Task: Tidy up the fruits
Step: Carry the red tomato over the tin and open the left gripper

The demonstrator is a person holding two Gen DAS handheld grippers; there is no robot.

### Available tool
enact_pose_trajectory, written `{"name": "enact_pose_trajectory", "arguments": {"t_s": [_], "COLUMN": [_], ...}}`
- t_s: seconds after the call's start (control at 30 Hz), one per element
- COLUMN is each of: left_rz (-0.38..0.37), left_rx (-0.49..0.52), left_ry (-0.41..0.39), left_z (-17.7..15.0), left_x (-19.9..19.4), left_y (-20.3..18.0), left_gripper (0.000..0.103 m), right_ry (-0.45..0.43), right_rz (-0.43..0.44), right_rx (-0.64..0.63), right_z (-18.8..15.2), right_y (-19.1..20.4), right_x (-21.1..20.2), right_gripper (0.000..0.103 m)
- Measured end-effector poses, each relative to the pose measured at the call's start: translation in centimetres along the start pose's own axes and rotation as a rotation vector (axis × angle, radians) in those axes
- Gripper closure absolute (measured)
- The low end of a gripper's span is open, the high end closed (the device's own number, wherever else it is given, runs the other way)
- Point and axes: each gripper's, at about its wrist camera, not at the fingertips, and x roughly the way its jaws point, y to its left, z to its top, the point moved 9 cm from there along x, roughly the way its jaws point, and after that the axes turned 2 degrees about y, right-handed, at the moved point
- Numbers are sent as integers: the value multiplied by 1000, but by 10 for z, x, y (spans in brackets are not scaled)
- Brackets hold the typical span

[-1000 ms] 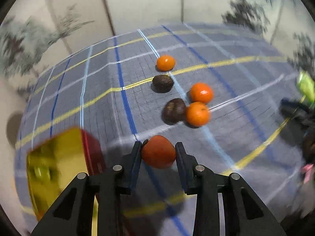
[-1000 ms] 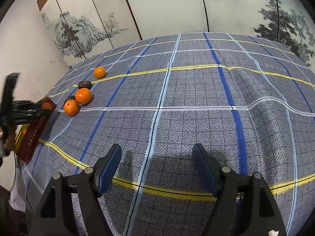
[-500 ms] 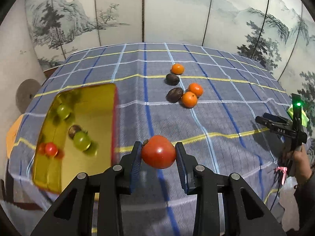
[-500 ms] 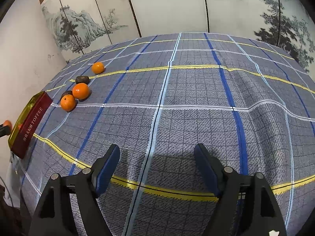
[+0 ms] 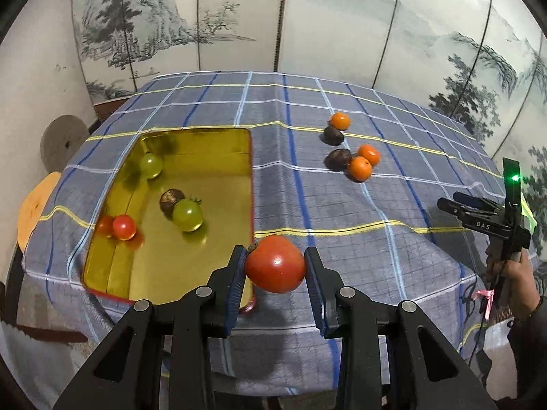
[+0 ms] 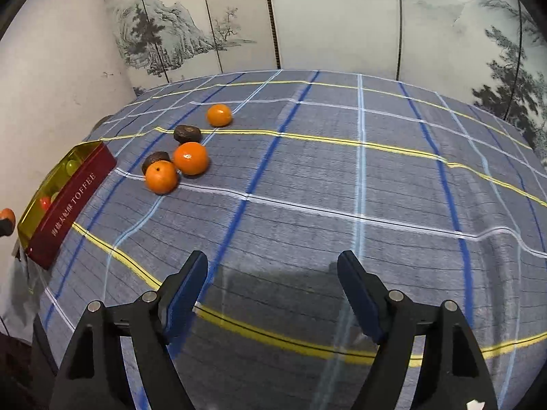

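Painted folding screens close off the back of the room, and a checked blue-grey cloth covers the worktop (image 5: 393, 205) in front of them.

Starting at my left gripper (image 5: 275, 275): its fingers are clamped narrow on a red tomato (image 5: 275, 263), one pad on each flank, low in the centre of the left wrist view. I hold it that way, I judge, so its round skin cannot roll out during the carry. It hangs just past the near right corner of the gold tin (image 5: 246, 143), which lies open at centre left of that frame, so the drop is close but not yet lined up over the tray floor.

Inside the tin sit two green fruits (image 5: 187, 215), a small red one (image 5: 123, 226) against the left wall and a dark brown one (image 5: 170, 200), sorted away from the loose pile.

Further out, upper right of centre, three oranges (image 5: 359, 168) and two dark fruits (image 5: 338, 159) wait on the cloth in a tight cluster, some touching.

My right gripper (image 6: 272, 290) has its fingers spread wide with nothing between them, low in the right wrist view, hovering over bare cloth; the same cluster sits at its upper left, presumably next to be fetched. At the right edge of the left view, a hand (image 5: 512, 273) holds that gripper.
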Motion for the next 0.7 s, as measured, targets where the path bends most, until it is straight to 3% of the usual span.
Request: {"name": "enact_pose_trajectory", "arguments": {"t_s": [0.17, 0.7], "left_rz": [39, 105], "left_rx": [-13, -56], "left_ry": [-8, -11], "left_z": [-3, -7], "left_x": [1, 12], "left_y": [16, 54], "left_gripper": [68, 68], "right_ry": [11, 32], "right_rz": [31, -1], "right_rx": [37, 18], "right_z": [0, -6], "right_y": [5, 10], "right_x": [5, 23], "right_gripper": [27, 27]}}
